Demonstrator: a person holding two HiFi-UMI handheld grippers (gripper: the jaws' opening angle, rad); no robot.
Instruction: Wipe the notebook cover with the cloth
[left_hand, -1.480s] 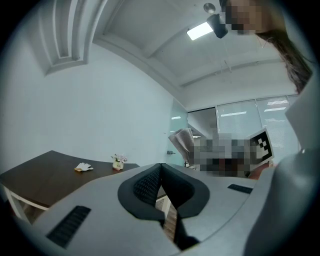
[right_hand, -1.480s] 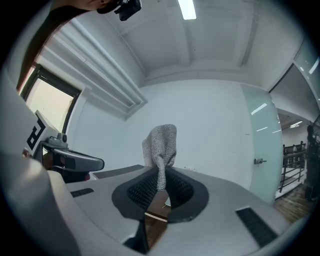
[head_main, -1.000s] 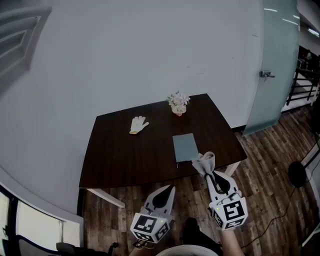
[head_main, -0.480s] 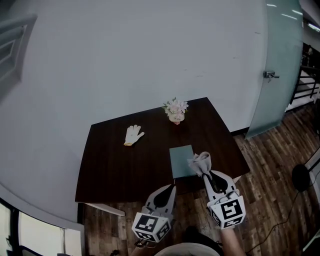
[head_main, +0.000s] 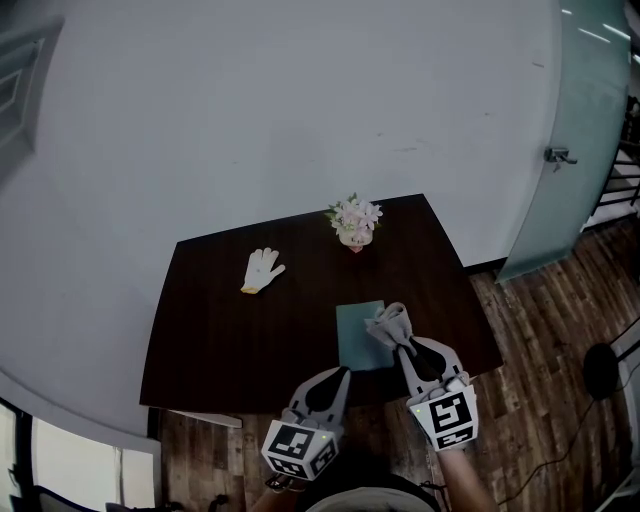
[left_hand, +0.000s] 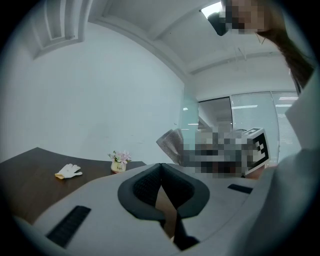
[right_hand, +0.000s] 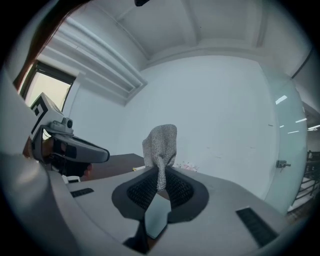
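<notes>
A grey-green notebook (head_main: 358, 336) lies flat on the dark table (head_main: 220, 330), near its front edge right of centre. My right gripper (head_main: 400, 346) is shut on a grey cloth (head_main: 388, 323), (right_hand: 161, 145), which sticks up from the jaws and hangs over the notebook's right edge. In the right gripper view the notebook (right_hand: 156, 218) shows through the gap under the jaws. My left gripper (head_main: 341, 374) hovers at the table's front edge, just below the notebook, jaws closed with nothing between them (left_hand: 161, 166).
A white work glove (head_main: 260, 269) lies at the table's back left. A small pot of pale flowers (head_main: 354, 222) stands at the back edge by the wall. A glass door (head_main: 585, 150) is at the right; wooden floor surrounds the table.
Both grippers have come forward toward the table. The cloth in the right gripper was off the front edge and now overlaps the notebook's right side.
</notes>
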